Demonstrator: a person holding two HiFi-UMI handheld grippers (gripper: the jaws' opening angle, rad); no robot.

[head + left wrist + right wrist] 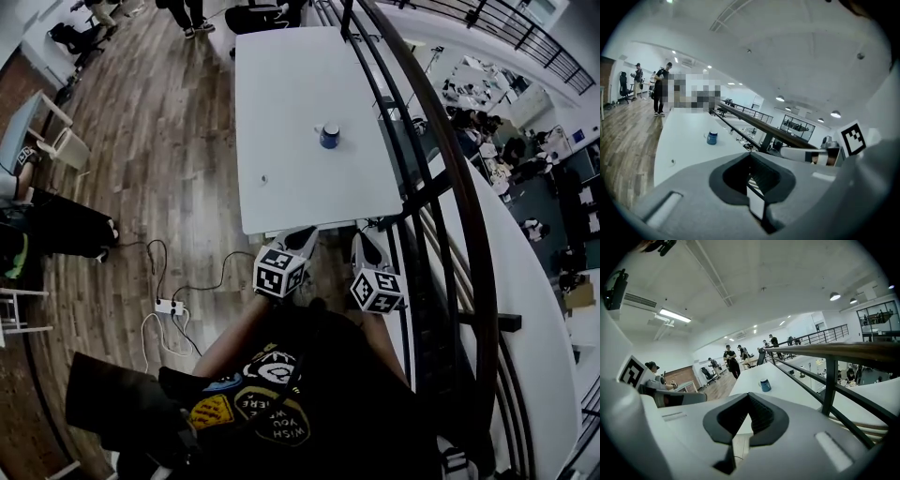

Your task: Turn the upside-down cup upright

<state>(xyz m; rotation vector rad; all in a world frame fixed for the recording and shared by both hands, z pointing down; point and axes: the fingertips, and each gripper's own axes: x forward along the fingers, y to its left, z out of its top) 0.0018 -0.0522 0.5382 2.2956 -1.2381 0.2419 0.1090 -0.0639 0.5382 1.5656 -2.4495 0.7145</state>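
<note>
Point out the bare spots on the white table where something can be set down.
The long white table is nearly all bare: the whole far half beyond the small blue cup, the left strip along the wooden floor, and the near end, save a tiny dark speck. Tightest: the narrow strip between cup and black railing.

This is an open-plan office on an upper gallery level. A long white rectangular table stands on a brown wood-plank floor, its right edge running along a dark metal railing. Beyond the railing a lower floor holds desks with people at them. A black swivel office chair and standing people fill the far end. Round recessed ceiling lights, a white wall air-conditioning unit and a white power strip with trailing cables complete the workplace.
</note>
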